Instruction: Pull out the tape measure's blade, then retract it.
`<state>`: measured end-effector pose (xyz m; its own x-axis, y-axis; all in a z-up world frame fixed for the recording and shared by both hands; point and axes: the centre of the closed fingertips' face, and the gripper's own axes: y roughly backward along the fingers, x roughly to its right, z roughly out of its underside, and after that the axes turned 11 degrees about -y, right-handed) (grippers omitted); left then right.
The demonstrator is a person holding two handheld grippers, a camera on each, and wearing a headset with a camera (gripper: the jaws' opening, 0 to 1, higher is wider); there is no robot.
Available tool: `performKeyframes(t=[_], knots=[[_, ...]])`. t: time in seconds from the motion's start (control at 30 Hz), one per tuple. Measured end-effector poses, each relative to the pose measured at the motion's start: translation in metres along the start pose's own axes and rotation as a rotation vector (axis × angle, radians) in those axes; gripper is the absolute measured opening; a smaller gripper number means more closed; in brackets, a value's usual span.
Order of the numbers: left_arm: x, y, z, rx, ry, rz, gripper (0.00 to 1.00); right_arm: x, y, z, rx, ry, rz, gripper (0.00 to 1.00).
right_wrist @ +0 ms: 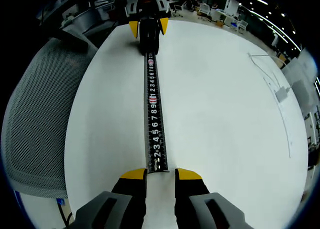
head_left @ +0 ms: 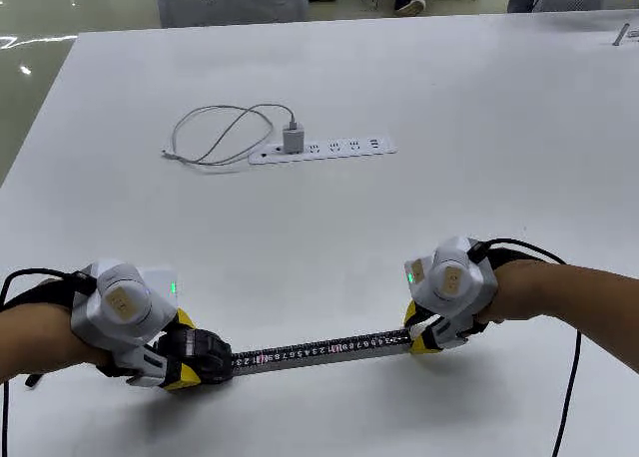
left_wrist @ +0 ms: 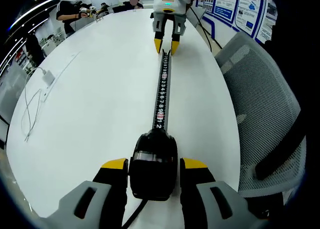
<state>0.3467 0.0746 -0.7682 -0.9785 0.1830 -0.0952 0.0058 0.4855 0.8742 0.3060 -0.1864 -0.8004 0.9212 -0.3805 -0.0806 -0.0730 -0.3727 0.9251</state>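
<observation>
Left gripper (head_left: 188, 349) clamps the tape measure (head_left: 212, 357); right gripper (head_left: 416, 330) pinches its blade (head_left: 319, 351) end, arms spread.

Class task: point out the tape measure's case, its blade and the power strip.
tape measure's case (left_wrist: 152, 164), left gripper view, top of black housing.
blade (right_wrist: 151, 114), right gripper view, numbered face.
power strip (head_left: 339, 148), head view, middle of body.

- Open-plan office or lab: a long white table (head_left: 479, 128) carries a power strip (head_left: 324, 149) with a charger (head_left: 293, 138).
- A grey mesh chair (left_wrist: 260, 84) stands beside it.
- Blue posters (left_wrist: 227, 9) line the far wall.
- Far desks (right_wrist: 215, 11) sit under strip lights (right_wrist: 260, 18).
- People (left_wrist: 70, 9) sit at the table's far end.
</observation>
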Motion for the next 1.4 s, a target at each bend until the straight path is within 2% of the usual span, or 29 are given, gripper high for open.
performKeyframes(t=[0.1, 0.2, 0.27, 0.57, 0.73, 0.8, 0.9, 1.1, 1.2, 1.33, 1.4], knots=[[0.0, 0.002, 0.003, -0.011, 0.012, -0.003, 0.4, 0.002, 0.005, -0.002, 0.02, -0.015, 0.012, 0.21], [0.001, 0.006, -0.001, 0.015, 0.041, -0.007, 0.44, -0.002, 0.009, -0.003, 0.039, -0.024, 0.008, 0.25], [0.002, 0.008, -0.006, 0.043, 0.015, -0.01, 0.47, -0.002, 0.011, -0.003, 0.04, -0.026, 0.013, 0.26], [0.005, 0.012, -0.011, 0.065, 0.078, -0.022, 0.63, -0.006, 0.013, -0.003, 0.051, -0.049, 0.024, 0.36], [0.008, 0.011, -0.009, 0.07, 0.107, -0.016, 0.67, -0.008, 0.014, -0.003, 0.062, -0.072, 0.027, 0.43], [0.008, 0.011, -0.009, 0.074, 0.101, -0.022, 0.69, -0.009, 0.014, -0.003, 0.064, -0.079, 0.032, 0.45], [0.01, 0.01, -0.012, 0.089, 0.111, -0.009, 0.76, -0.011, 0.015, -0.001, 0.065, -0.084, 0.038, 0.5], [0.01, 0.009, -0.008, 0.086, 0.117, -0.033, 0.89, -0.013, 0.014, 0.002, 0.067, -0.099, 0.038, 0.57], [0.011, 0.01, -0.007, 0.093, 0.118, -0.038, 0.99, -0.016, 0.016, 0.0, 0.088, -0.116, 0.031, 0.58], [0.015, 0.01, -0.004, 0.087, 0.131, -0.024, 0.99, -0.017, 0.017, -0.001, 0.099, -0.128, 0.035, 0.64], [0.014, 0.011, -0.003, 0.092, 0.154, -0.046, 0.99, -0.018, 0.018, -0.004, 0.116, -0.138, 0.038, 0.67]])
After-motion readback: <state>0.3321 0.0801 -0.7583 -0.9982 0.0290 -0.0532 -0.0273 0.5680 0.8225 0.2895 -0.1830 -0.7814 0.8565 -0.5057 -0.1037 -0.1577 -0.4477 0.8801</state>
